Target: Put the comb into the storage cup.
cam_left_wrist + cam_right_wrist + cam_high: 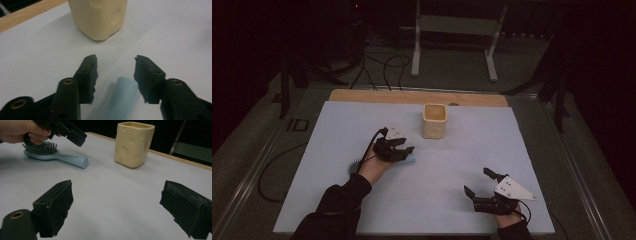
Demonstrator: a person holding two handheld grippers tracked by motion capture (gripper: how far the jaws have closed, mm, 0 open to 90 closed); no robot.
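High view: left gripper (pixel 404 152) low over the light blue hairbrush (pixel 411 160) near the middle of the white table sheet (pixel 337 150), cream cup (pixel 434 121) toward the far edge. Right gripper (pixel 479 185) spread wide and empty near the front right corner.

Left gripper view: 2 jaws around the brush handle (pixel 122 97), right one seems to touch, left one apart, so not pinched yet.

Right gripper view: brush (pixel 57 157) flat, bristles up. Possible trouble: round handle rolling away if squeezed off-centre. Smooth sheet, dark room behind.
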